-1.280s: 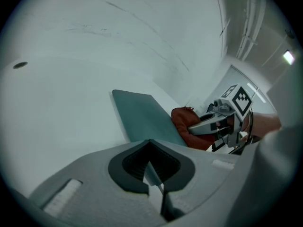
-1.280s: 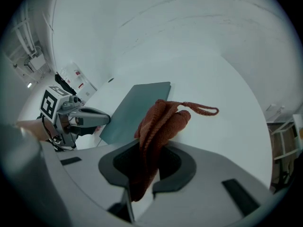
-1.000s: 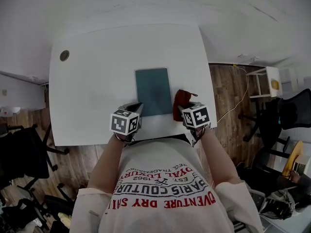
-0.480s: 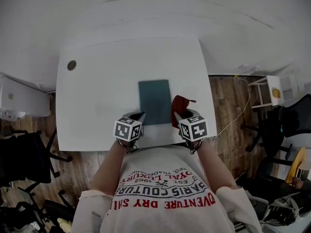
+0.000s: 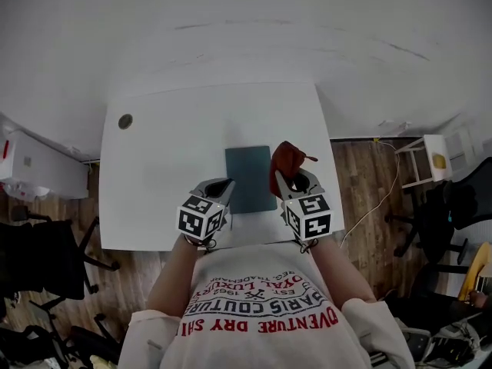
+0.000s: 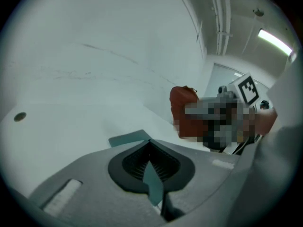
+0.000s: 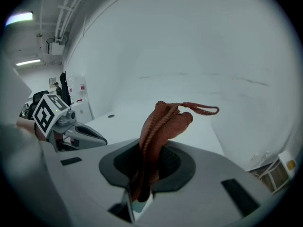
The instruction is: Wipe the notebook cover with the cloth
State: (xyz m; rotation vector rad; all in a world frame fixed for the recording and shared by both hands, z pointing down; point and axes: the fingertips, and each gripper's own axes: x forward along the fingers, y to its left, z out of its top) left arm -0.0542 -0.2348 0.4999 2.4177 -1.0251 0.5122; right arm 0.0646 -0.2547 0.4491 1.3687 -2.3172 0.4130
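One teal notebook (image 5: 247,177) is lying flat and closed on a white table (image 5: 161,167), in the part nearest the person, its long sides running away from them. Just off the notebook's right edge, a red cloth (image 5: 285,160) is hanging bunched in the right gripper (image 5: 295,181). That gripper's own view is showing the jaws clenching the cloth (image 7: 163,124) between the pads, with the folds standing up out of the right gripper (image 7: 150,161) and a thin loop of cord sticking out sideways at the top. At the notebook's near left corner the left gripper (image 5: 221,185) is hovering. In its own view the left gripper (image 6: 150,161) is keeping its jaw tips drawn together with nothing between them, and only a thin teal sliver is showing through the slit behind the tips. A corner of the notebook (image 6: 129,138) is peeking out just beyond those tips, and the cloth (image 6: 182,110) is showing past it to the right. Well to the left of the notebook and farther from the person, a small round disc (image 5: 125,121) is sitting on the table. Beyond the table's edge to the right of the notebook, a wooden floor (image 5: 361,175) is showing.
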